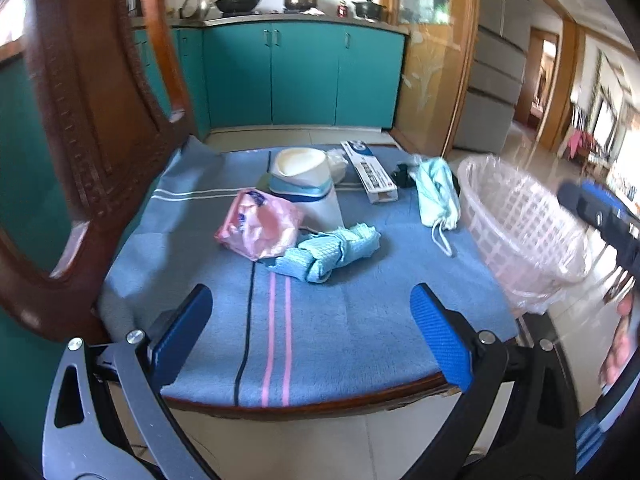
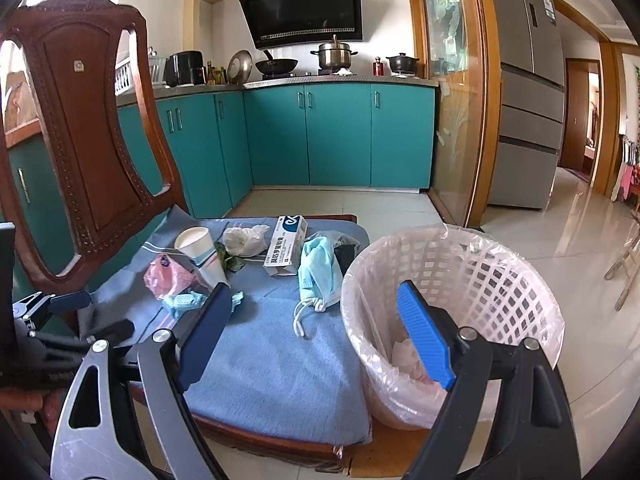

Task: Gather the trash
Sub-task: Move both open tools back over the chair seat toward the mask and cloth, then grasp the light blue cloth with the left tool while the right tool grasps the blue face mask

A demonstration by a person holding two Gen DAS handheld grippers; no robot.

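Trash lies on a chair seat covered by a blue cloth: a pink plastic wrapper, a crumpled light-blue wipe, a tipped paper cup, a white carton and a face mask. A white basket lined with a clear bag stands to the right of the seat. My left gripper is open above the seat's near edge, nothing between its fingers. My right gripper is open at the basket's near-left rim, holding nothing. The cup, mask and carton show there too.
The carved wooden chair back rises at the left. Crumpled white plastic and a dark leafy scrap lie behind the cup. Teal kitchen cabinets, a glass door and a grey fridge stand behind. White paper lies in the basket's bottom.
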